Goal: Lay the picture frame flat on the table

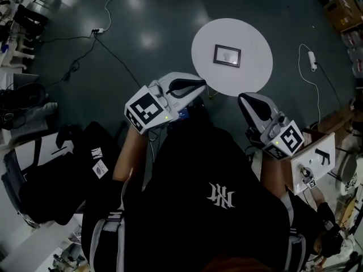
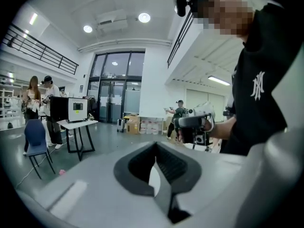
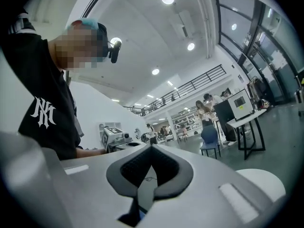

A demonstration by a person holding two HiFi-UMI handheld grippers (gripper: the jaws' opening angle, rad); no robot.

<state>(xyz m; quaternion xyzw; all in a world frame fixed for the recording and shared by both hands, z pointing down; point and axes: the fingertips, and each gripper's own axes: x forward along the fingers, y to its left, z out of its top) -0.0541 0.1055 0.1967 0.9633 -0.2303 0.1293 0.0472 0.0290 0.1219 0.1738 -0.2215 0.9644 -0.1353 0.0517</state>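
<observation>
Left gripper: jaws together, nothing between, held at chest | right gripper: jaws together, nothing between | frame: dark border, pale picture, lying flat near centre of table, well apart from both grippers | table: round, white | floor: dark, glossy, reflecting lights; cable trailing across it.

The black shirt bears a white interlocked NY logo, at lower centre of the head view and also in both gripper views. The left gripper and right gripper each carry a square black-and-white marker. The tags at lower left are too small to read.
</observation>
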